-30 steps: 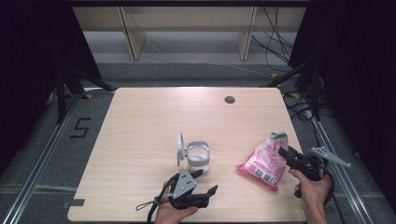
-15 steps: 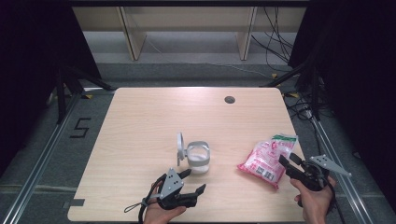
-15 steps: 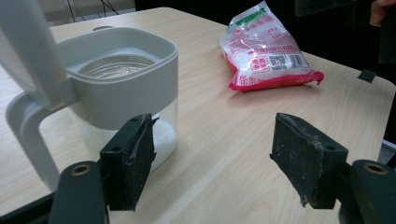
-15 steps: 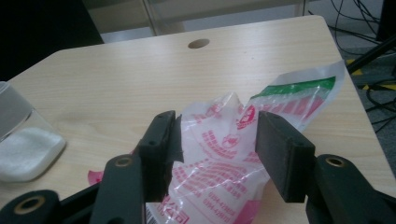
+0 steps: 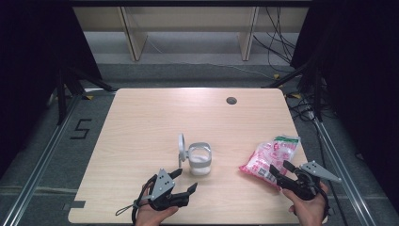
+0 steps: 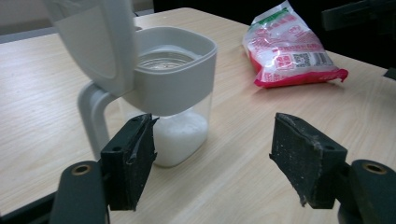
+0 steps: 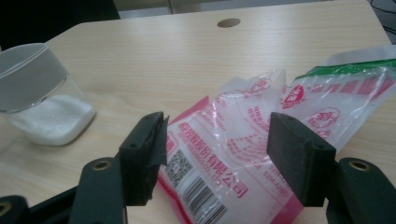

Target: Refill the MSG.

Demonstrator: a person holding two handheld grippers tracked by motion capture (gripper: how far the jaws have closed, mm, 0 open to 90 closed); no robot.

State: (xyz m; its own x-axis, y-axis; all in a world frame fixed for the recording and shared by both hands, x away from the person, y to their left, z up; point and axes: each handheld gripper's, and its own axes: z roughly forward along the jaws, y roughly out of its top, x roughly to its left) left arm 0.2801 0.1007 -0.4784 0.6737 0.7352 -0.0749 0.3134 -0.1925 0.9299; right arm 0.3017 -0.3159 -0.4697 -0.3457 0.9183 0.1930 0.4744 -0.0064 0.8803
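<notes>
Both grippers gape empty: left gripper (image 5: 184, 182) beside lidded container (image 5: 199, 159), right gripper (image 5: 279, 170) at pink bag (image 5: 269, 157)

Layout: container mid-surface, bag to its right, one claw in front of each.

Container (image 5: 200, 159) stands on the surface (image 5: 141, 127) near the middle, toward the near edge; its lid (image 5: 180, 149) is flipped up on the container's left side. Granules (image 6: 180, 135) sit in the bottom of the container. Bag (image 5: 269, 157) lies flat on the surface, right of the container, apart from it, close to the right edge. Left claw (image 5: 184, 181) is in front of the container, near the front edge, not touching it. Right claw (image 5: 281, 168) is at the bag's near end, jaws either side of its corner. Cable hole (image 5: 231, 100) is far behind, toward the back edge. Shelf unit (image 5: 188, 28) stands beyond the surface.
</notes>
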